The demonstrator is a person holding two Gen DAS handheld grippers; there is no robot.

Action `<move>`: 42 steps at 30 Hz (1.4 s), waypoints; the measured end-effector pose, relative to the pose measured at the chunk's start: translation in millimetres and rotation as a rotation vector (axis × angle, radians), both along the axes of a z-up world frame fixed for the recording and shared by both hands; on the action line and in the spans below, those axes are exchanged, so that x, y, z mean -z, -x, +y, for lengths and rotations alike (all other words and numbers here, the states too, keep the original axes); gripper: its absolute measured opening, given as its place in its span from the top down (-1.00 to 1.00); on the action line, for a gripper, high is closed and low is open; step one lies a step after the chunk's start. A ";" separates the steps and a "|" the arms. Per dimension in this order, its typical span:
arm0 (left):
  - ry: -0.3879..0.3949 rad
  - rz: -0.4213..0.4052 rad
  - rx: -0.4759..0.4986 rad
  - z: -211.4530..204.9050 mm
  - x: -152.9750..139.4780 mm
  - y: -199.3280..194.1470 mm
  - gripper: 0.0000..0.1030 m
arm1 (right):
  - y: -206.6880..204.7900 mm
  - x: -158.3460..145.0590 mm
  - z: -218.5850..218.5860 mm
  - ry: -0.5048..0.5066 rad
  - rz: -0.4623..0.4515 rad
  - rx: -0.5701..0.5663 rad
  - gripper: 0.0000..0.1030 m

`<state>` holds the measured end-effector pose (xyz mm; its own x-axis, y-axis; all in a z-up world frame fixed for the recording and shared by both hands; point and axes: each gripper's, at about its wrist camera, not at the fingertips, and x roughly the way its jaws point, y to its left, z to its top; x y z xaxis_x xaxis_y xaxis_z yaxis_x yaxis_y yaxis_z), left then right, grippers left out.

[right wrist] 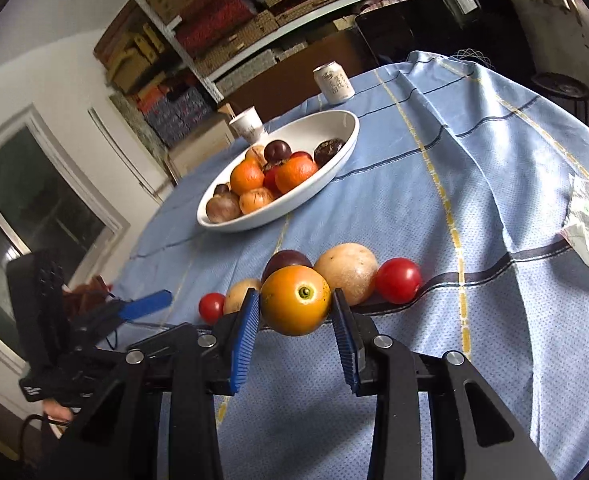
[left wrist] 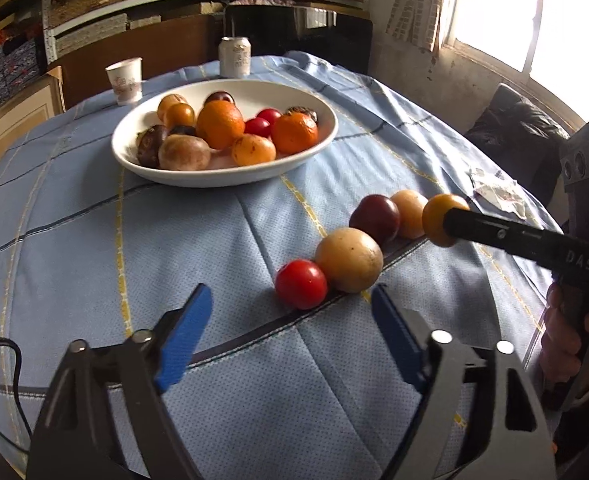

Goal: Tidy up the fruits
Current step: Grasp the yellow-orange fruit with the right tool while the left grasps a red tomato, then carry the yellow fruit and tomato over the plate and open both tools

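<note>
Our right gripper (right wrist: 295, 307) has its blue ribbed pads pressed against both sides of a round orange-yellow fruit with a small green stem scar (right wrist: 295, 305), clamped on it just above the blue checked tablecloth (right wrist: 494, 184). Our left gripper (left wrist: 290, 316) stands with its jaws apart and nothing between them, hovering over the cloth near a small glossy red tomato (left wrist: 301, 284).

That tomato begins a row of fruit lying along a dark stripe of the cloth: touching it is a large pale tan round fruit (left wrist: 349, 260), then a dark purple-red plum (left wrist: 375, 219), then a smaller tan fruit (left wrist: 409, 214), with the held orange-yellow fruit at the far end. Seen from the right wrist, a further red tomato (right wrist: 211, 307) lies just beside the tan fruit.

Beyond the row sits a white oval ceramic bowl (left wrist: 222, 176) holding oranges, tomatoes and dark and tan fruits. Behind it stand a white paper cup (left wrist: 124, 80) and a pale drinks can (left wrist: 235, 57). A crumpled white wrapper (left wrist: 496, 194) lies at the cloth's edge.
</note>
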<state>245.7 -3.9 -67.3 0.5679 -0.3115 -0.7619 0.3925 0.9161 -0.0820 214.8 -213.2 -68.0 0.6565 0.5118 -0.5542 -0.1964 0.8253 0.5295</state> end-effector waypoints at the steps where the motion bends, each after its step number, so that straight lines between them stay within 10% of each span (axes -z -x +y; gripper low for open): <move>1: 0.002 0.013 0.006 -0.7 1.9 -2.0 -0.37 | -0.5 1.3 -1.1 -0.019 0.004 -0.009 0.28; 27: 0.019 0.090 0.050 -13.4 17.0 -29.8 0.40 | -4.1 6.9 -6.3 -0.074 0.030 -0.018 0.27; 42: -0.032 0.002 -0.044 -3.8 -2.9 -24.2 0.40 | -10.6 -16.6 4.9 -0.050 -0.005 -0.085 0.28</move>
